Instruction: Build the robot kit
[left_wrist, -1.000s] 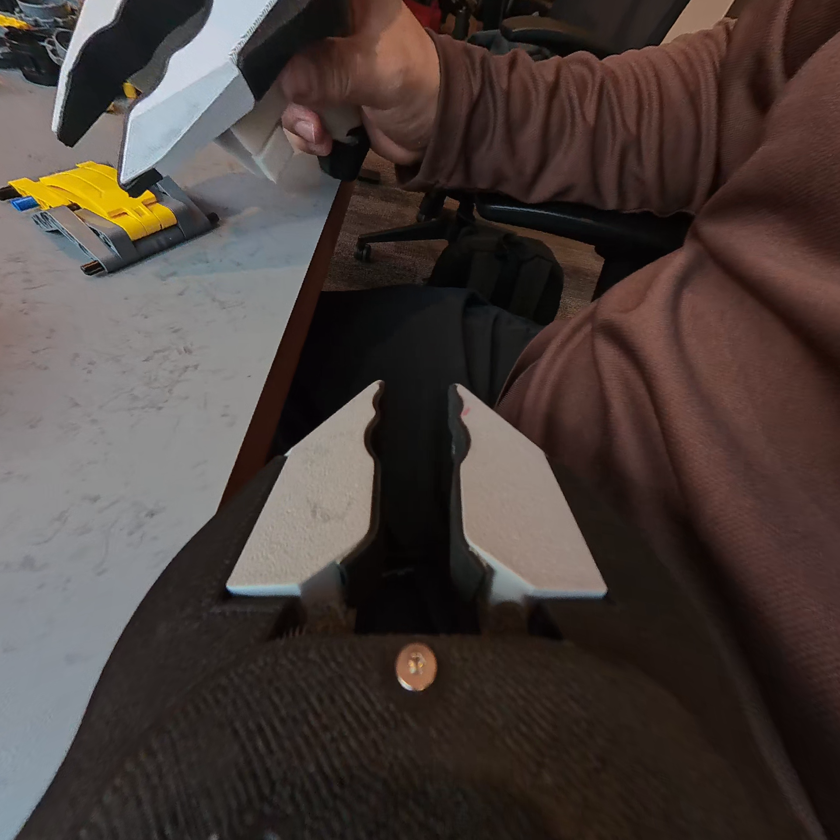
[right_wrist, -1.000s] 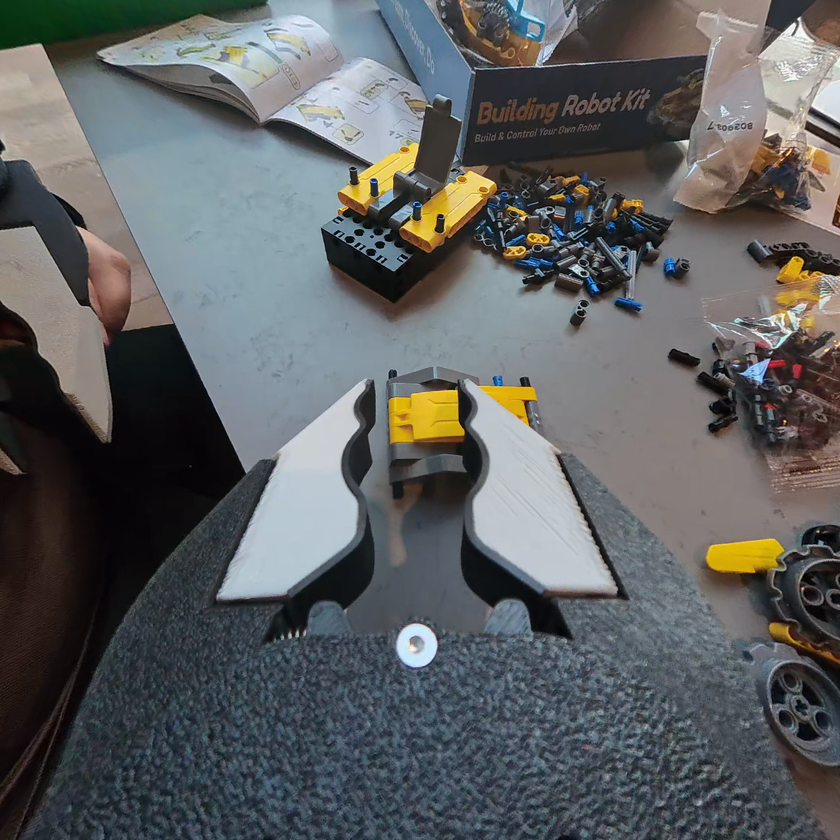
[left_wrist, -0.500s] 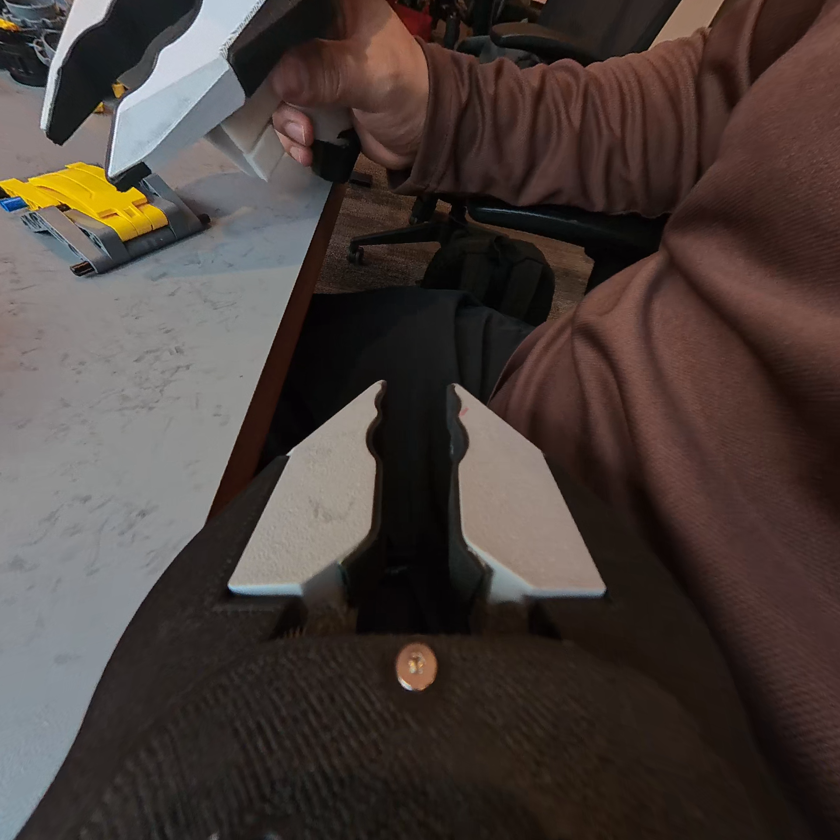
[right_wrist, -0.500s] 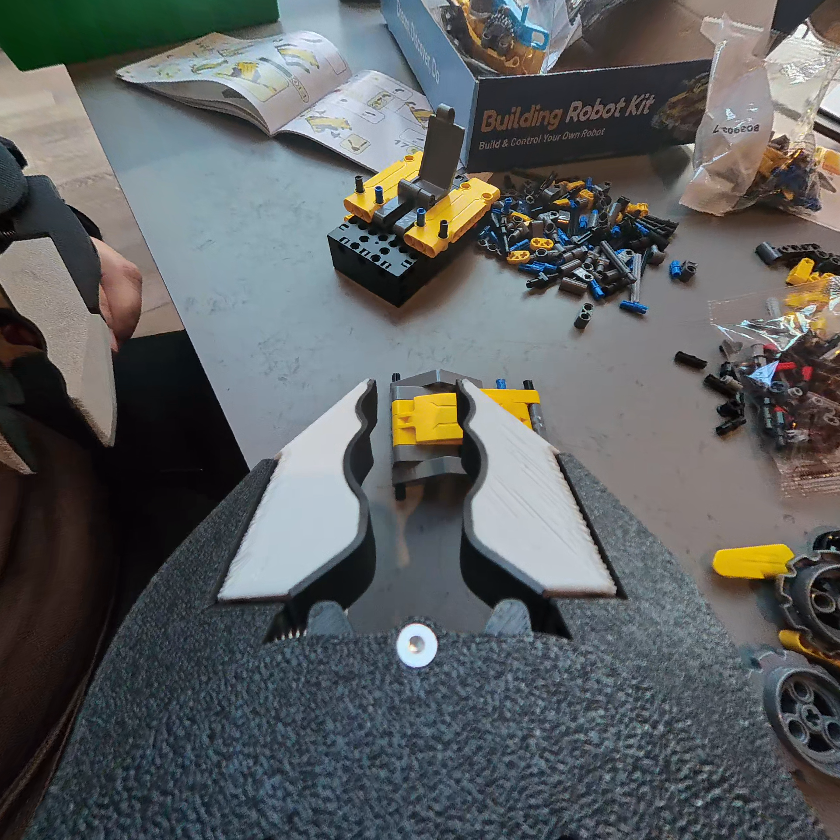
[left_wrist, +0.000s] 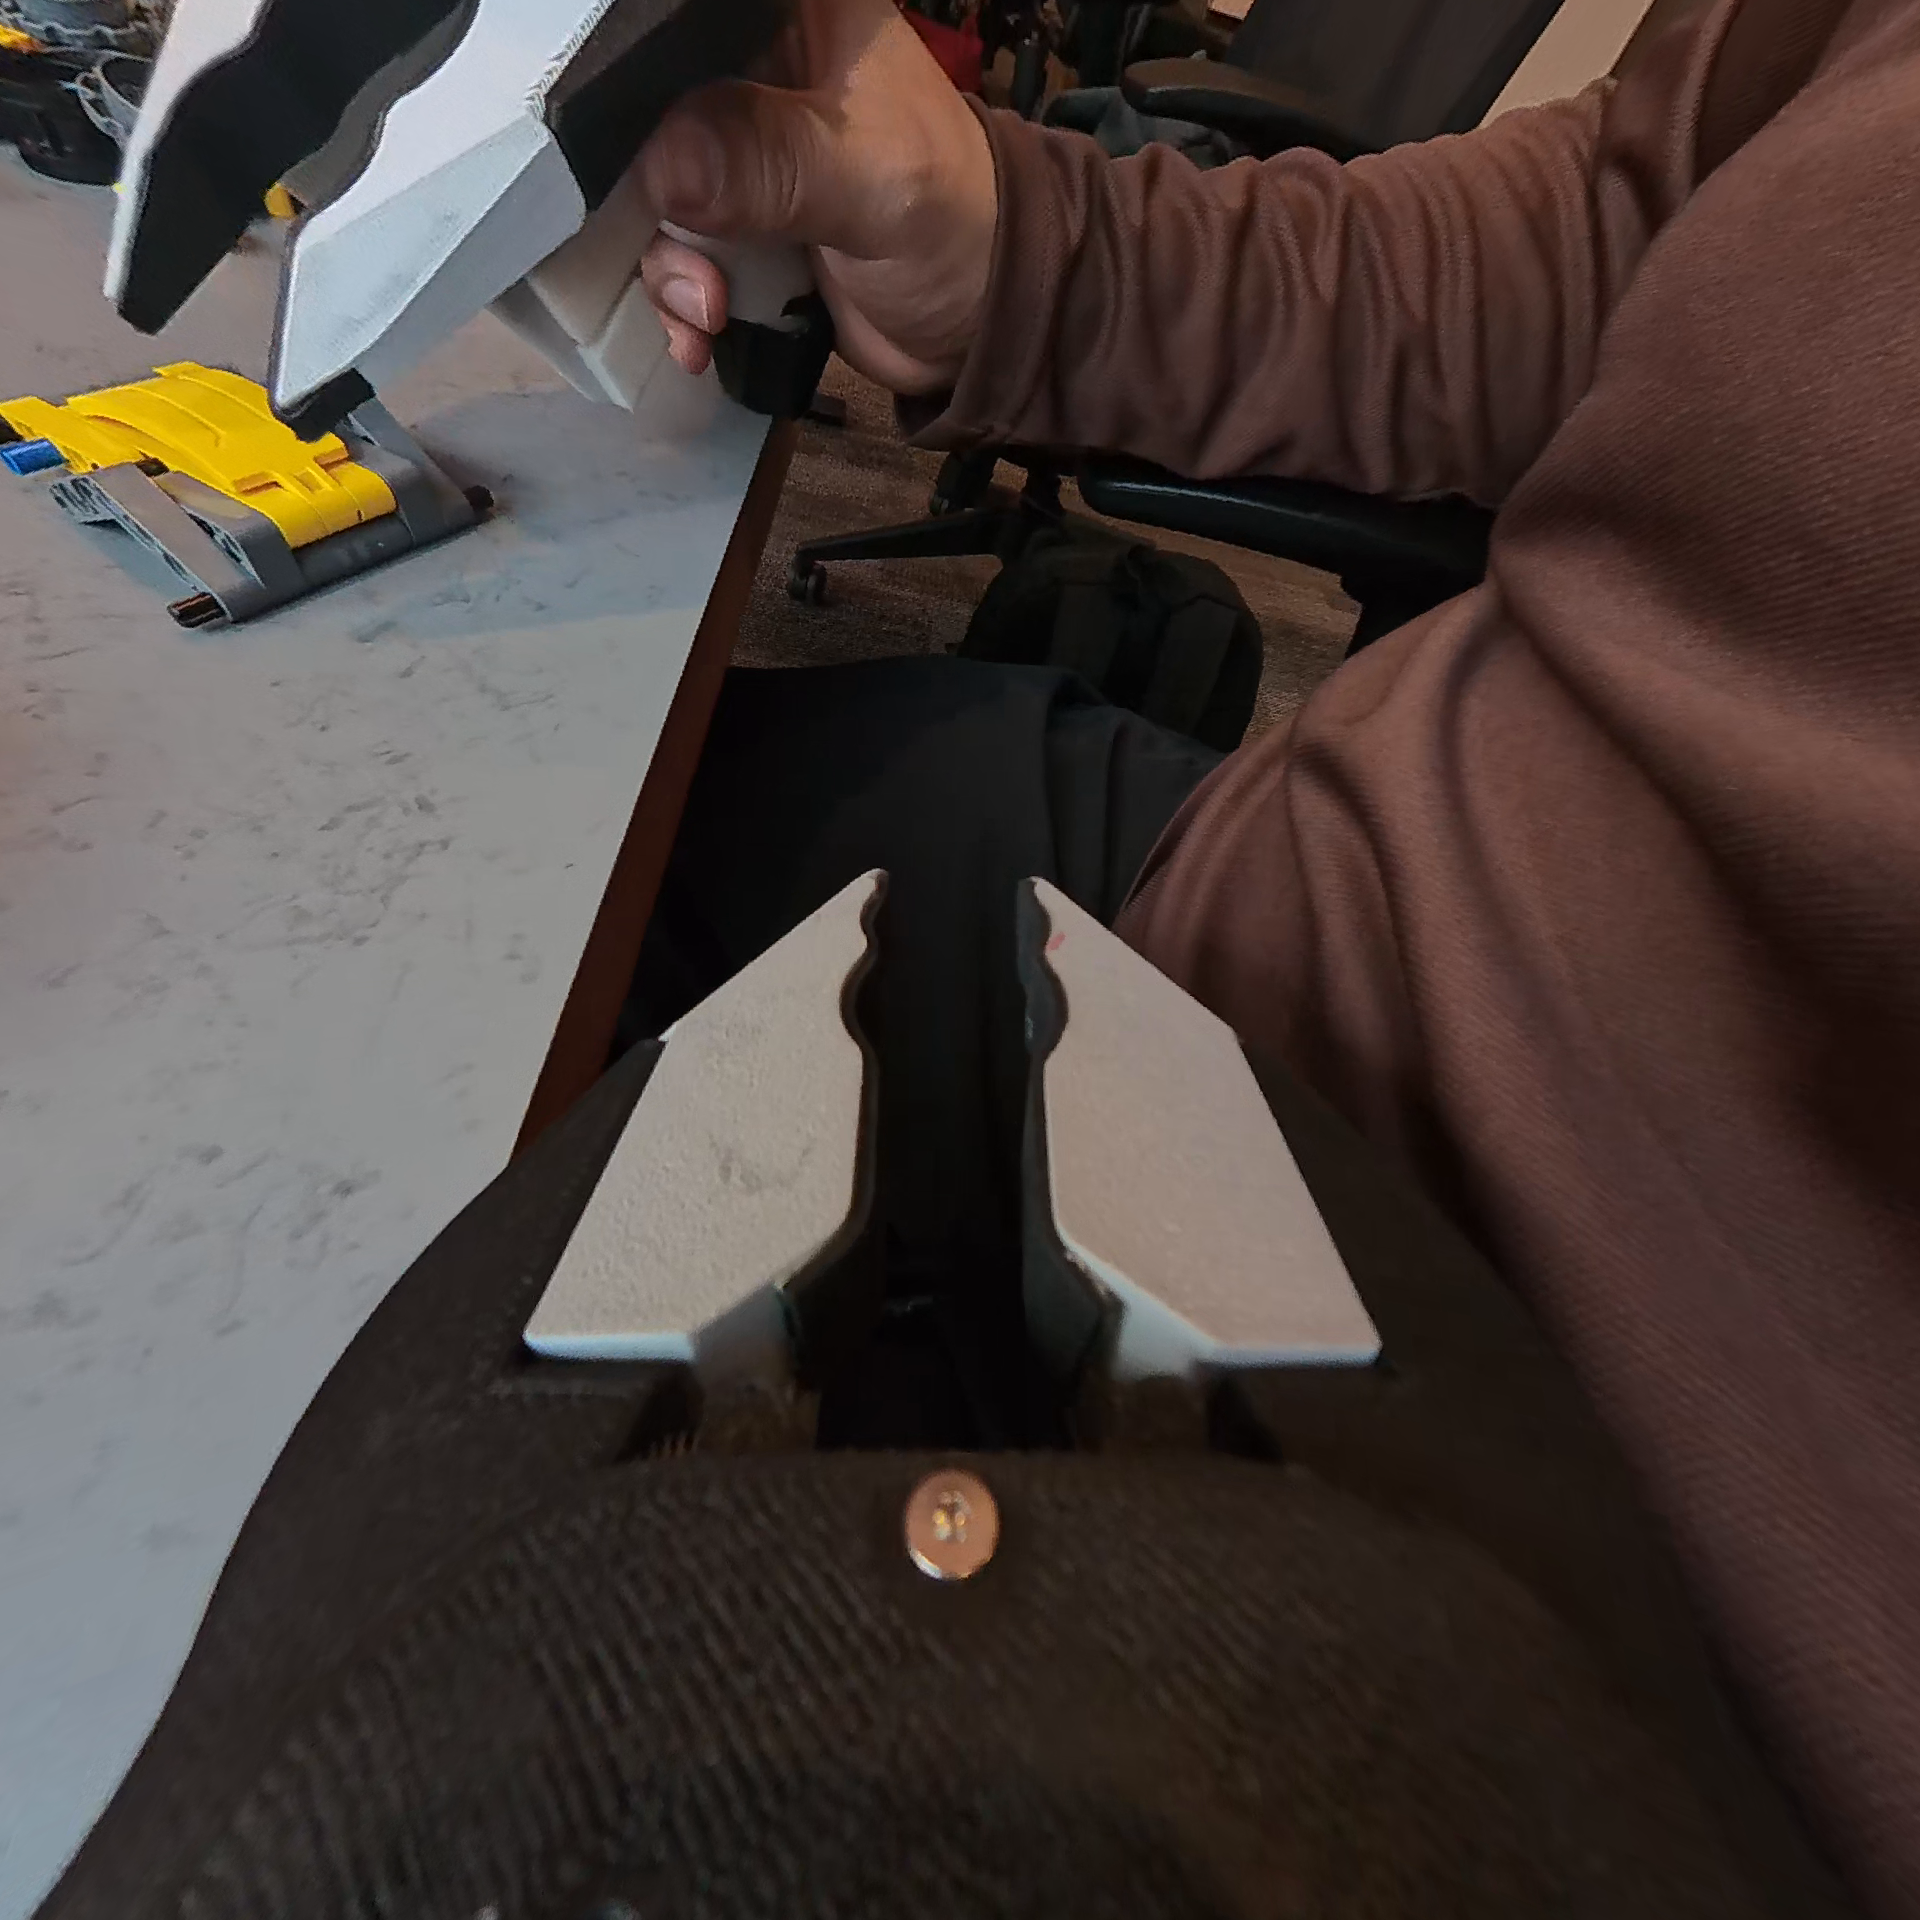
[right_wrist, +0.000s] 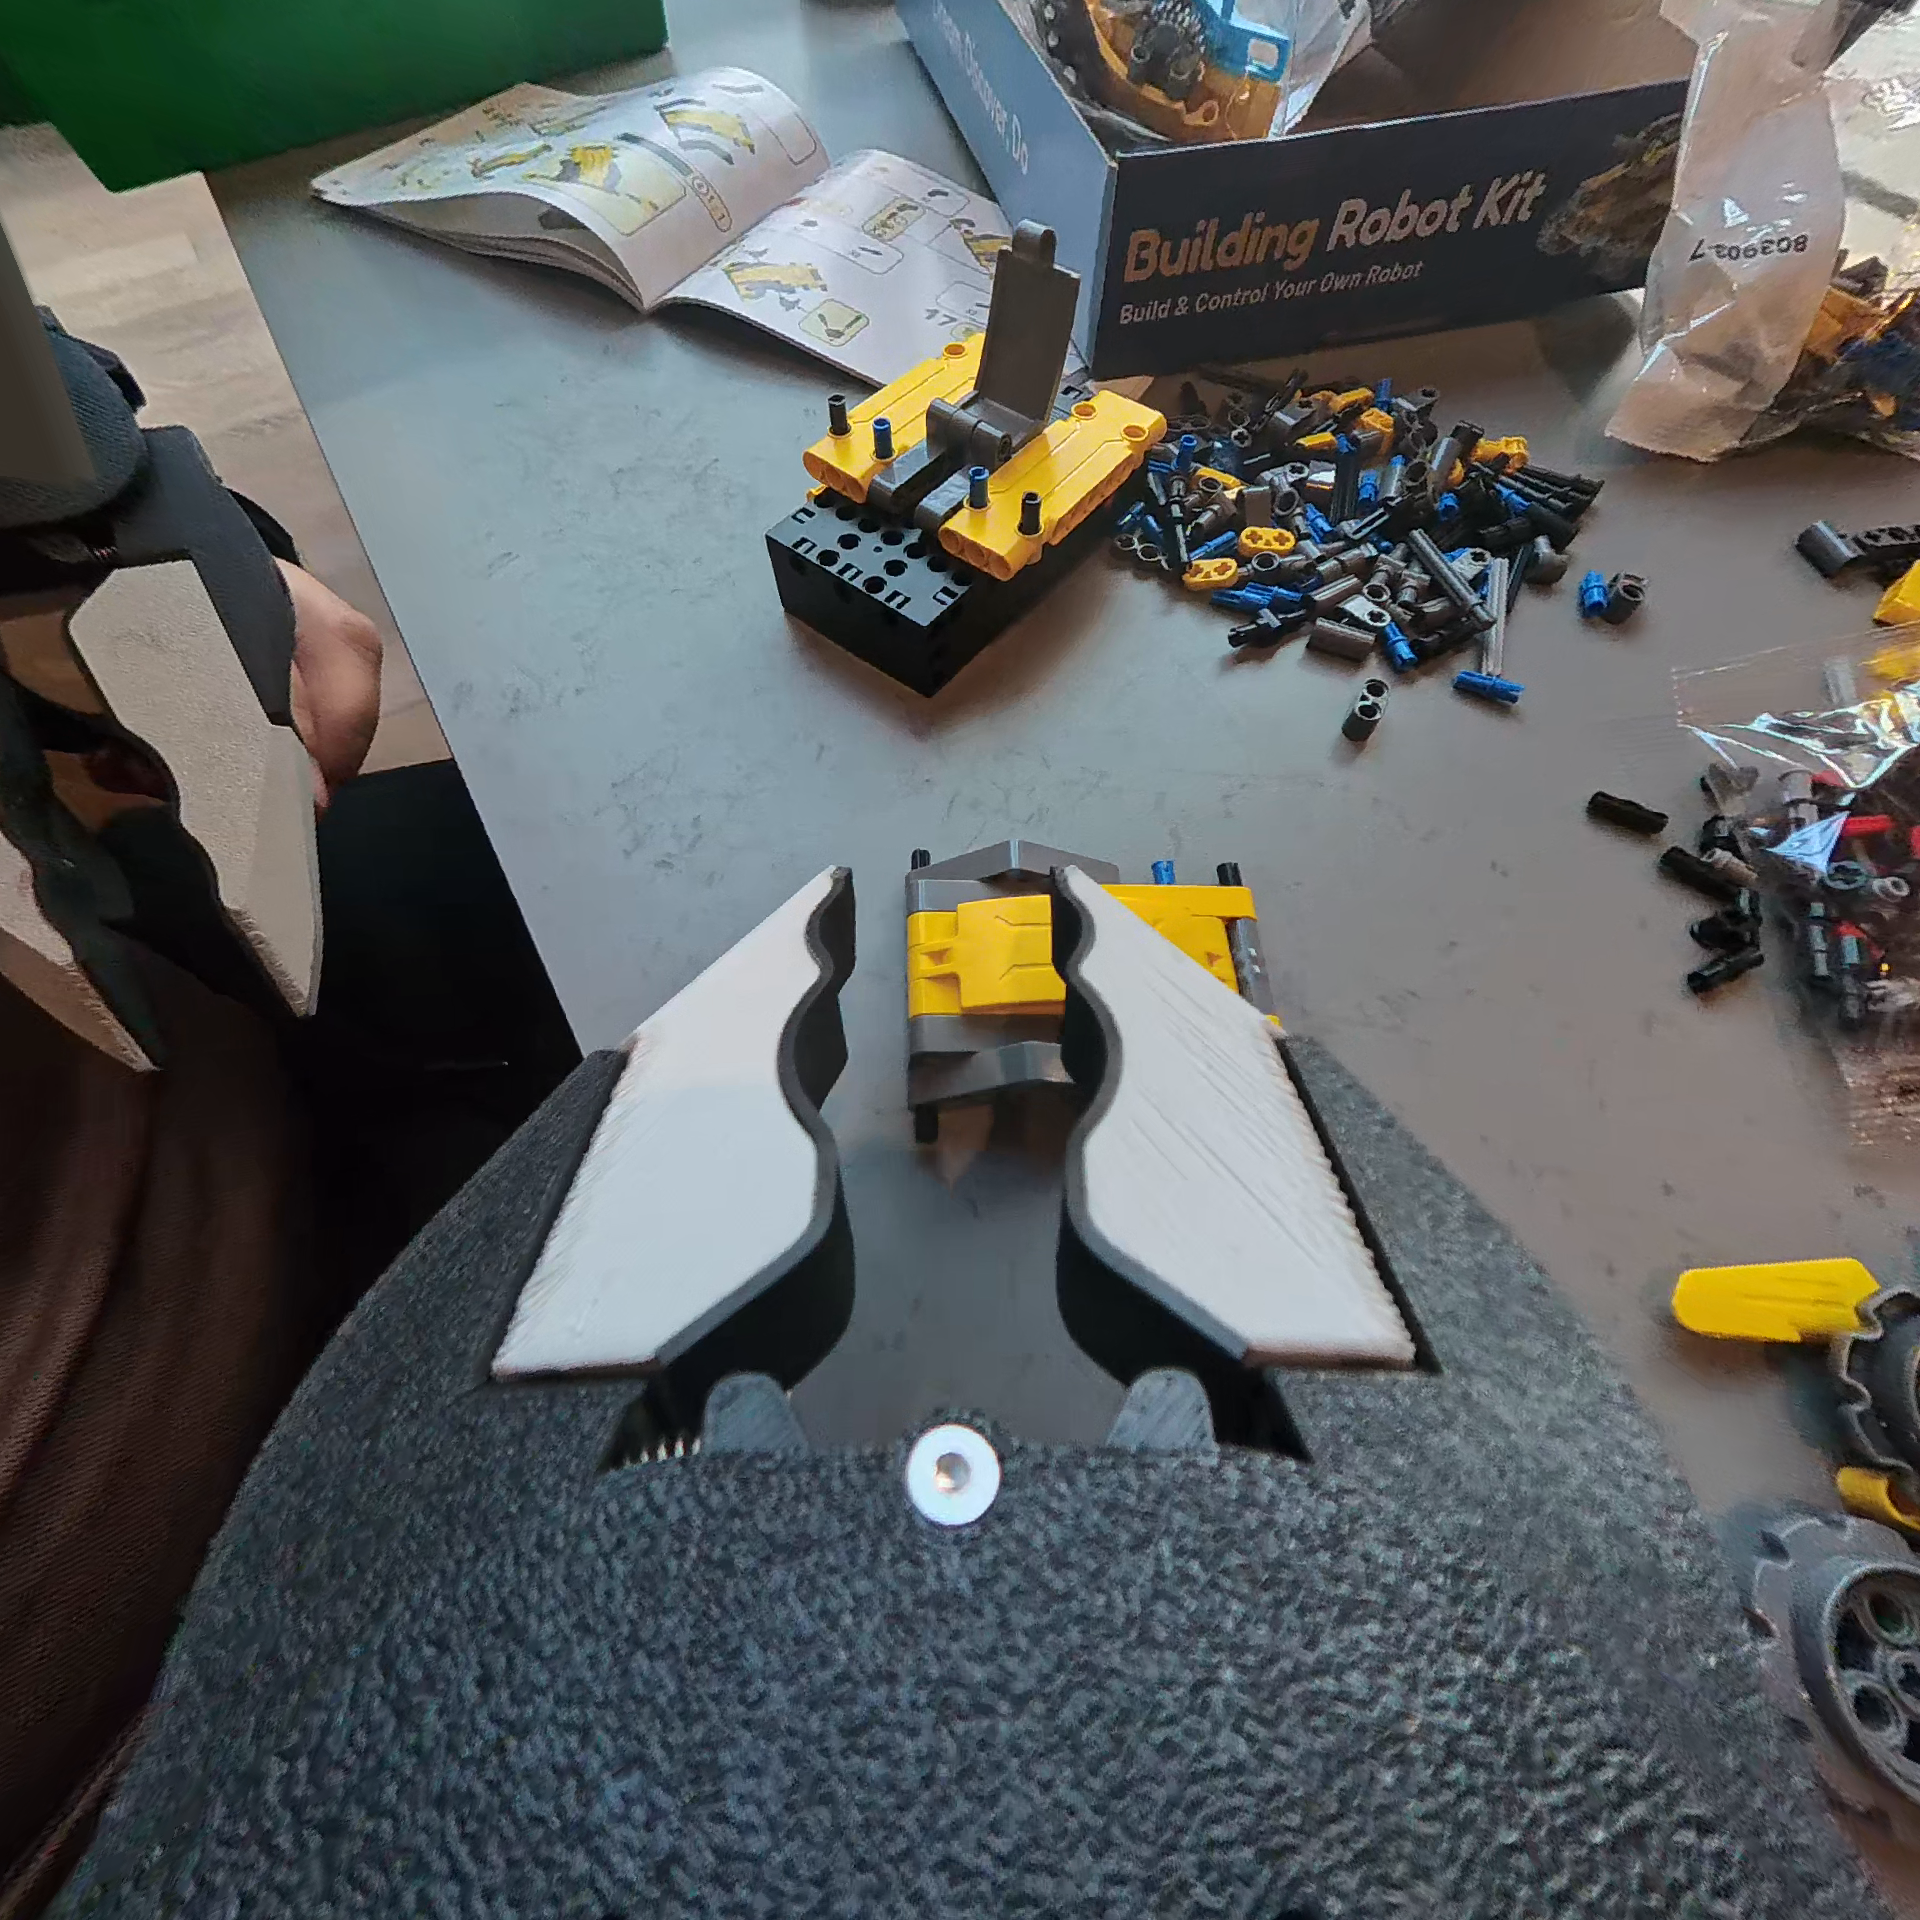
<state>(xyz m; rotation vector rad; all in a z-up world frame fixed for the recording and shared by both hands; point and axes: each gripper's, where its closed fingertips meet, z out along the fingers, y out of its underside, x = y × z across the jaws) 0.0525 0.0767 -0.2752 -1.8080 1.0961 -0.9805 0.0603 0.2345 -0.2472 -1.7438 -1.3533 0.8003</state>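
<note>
- The right claw (right_wrist: 951, 914) is hovering just above the yellow-and-grey brick assembly (right_wrist: 987, 961) lying on the grey surface (right_wrist: 623, 675), spread apart and gripping nothing.
- The left claw (left_wrist: 951, 894) is hanging off the surface's edge over the person's lap, released and empty.
- A pile of small parts (right_wrist: 1371, 540) is sitting well beyond the assembly, beside a black-and-yellow block (right_wrist: 966, 520).

Left two-finger gripper (left_wrist: 948, 894), grey-white wedge fingers with black wavy pads: jaws parted by a narrow gap, nothing between them, pointing toward 12 o'clock along the person's lap. Right two-finger gripper (right_wrist: 951, 883), same build: jaws parted wider, tips tilted downward. Right hand (left_wrist: 831, 197), at 11 o'clock in the left wrist view, grips its handle; brown knit sleeve (left_wrist: 1299, 301) extends toward 3 o'clock.
</note>
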